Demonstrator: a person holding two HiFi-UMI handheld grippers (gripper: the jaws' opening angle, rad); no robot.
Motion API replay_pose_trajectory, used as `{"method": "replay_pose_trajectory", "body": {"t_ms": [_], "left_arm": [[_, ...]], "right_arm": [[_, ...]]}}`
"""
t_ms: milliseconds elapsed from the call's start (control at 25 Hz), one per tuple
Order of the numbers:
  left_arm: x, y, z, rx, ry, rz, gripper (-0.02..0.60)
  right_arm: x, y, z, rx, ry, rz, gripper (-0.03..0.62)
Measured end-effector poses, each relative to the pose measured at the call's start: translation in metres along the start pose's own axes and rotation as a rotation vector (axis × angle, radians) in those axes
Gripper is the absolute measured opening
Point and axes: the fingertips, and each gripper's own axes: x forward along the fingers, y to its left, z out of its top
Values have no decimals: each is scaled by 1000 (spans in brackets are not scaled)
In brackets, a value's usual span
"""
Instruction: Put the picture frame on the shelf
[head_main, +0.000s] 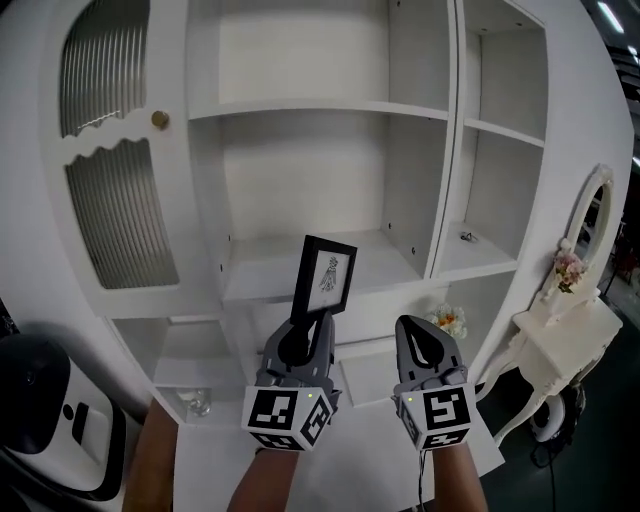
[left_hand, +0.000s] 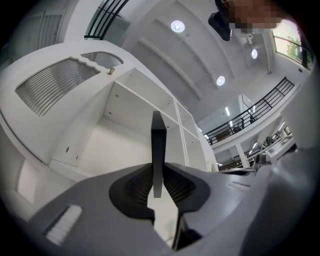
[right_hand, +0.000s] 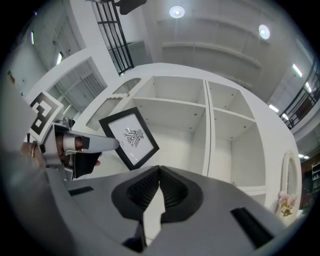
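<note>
A small black picture frame (head_main: 325, 276) with a dark drawing on white paper stands upright in my left gripper (head_main: 303, 333), which is shut on its lower edge. In the left gripper view the picture frame (left_hand: 158, 150) shows edge-on between the pads. It hangs in front of the white shelf unit (head_main: 320, 105), about level with the middle shelf board (head_main: 300, 270). My right gripper (head_main: 423, 345) is beside it on the right, shut and holding nothing. In the right gripper view the picture frame (right_hand: 129, 137) and the left gripper (right_hand: 107, 144) show at the left.
A ribbed cabinet door (head_main: 110, 190) with a brass knob (head_main: 159, 119) stands at the left. The right bay's shelf holds a small metal piece (head_main: 466, 237). A white dressing table (head_main: 565, 325) with a mirror and flowers stands at the right. A black-and-white appliance (head_main: 45, 410) sits lower left.
</note>
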Motion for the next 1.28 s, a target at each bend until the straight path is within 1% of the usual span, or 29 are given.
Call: {"method": "replay_pose_trajectory", "body": {"t_ms": [80, 320, 440, 520, 560, 760, 880, 960, 1080, 1280], "left_arm": [[8, 1, 1, -33, -7, 19, 71], [19, 10, -3, -206, -15, 89, 71], [24, 14, -3, -291, -16, 112, 71], [28, 17, -3, -380, -25, 116, 71], [30, 18, -3, -436, -31, 114, 71], [38, 26, -6, -749, -45, 92, 71], [41, 32, -9, -872, -42, 91, 71], [42, 36, -13, -930, -35, 92, 71], [43, 43, -21, -997, -15, 108, 72], [44, 47, -32, -1119, 31, 117, 72]], "right_arm": [[7, -5, 3, -2, -18, 25, 8], [22, -19, -3, 4, -39, 71, 8], [26, -24, -4, 19, -48, 89, 8], [27, -26, -4, 19, -53, 101, 8], [27, -26, -5, 14, -55, 106, 8], [27, -31, -12, 10, -42, 101, 8], [28, -30, -9, 17, -42, 95, 8], [28, -27, -6, 9, -42, 94, 8], [30, -23, -2, -3, -44, 91, 8], [32, -21, 5, 3, -49, 76, 8]]}}
